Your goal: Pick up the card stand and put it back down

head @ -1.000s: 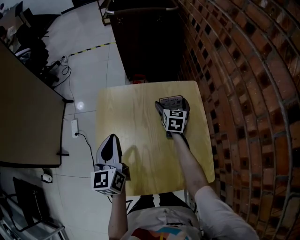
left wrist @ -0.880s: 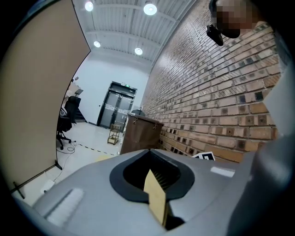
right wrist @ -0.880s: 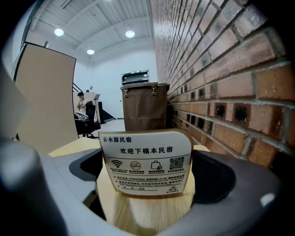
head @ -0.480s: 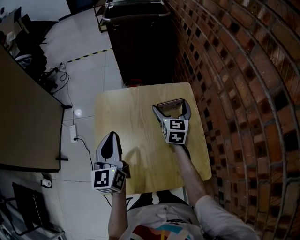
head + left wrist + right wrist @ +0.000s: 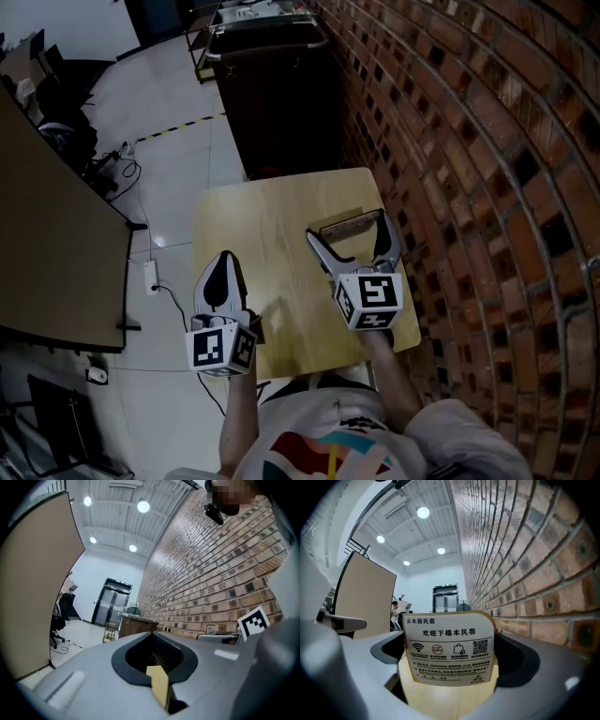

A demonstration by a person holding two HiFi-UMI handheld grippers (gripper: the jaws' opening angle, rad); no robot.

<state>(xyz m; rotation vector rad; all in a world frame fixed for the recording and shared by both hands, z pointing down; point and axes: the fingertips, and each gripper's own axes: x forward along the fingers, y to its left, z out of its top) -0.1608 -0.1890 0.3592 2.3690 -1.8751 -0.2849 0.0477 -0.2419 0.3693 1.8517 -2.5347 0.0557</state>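
The card stand [image 5: 336, 223], a small upright sign with a wooden base, stands on the right half of the light wooden table [image 5: 253, 216]. My right gripper [image 5: 347, 234] is open, and its jaws stand wide apart on either side of the stand without gripping it. In the right gripper view the printed card [image 5: 449, 648] faces the camera with a gap at each side. My left gripper [image 5: 222, 267] is shut with nothing in it and hangs over the table's near left edge. Its closed jaws [image 5: 157, 667] fill the left gripper view.
A brick wall [image 5: 469, 141] runs close along the table's right side. A dark cabinet [image 5: 272, 84] stands beyond the far edge. A tan desk top [image 5: 47, 234] lies to the left, with cables and a power strip [image 5: 150, 258] on the tiled floor between.
My right gripper has opened wide and drawn back toward me, leaving the card stand on the table between its tips. The left gripper has barely moved.
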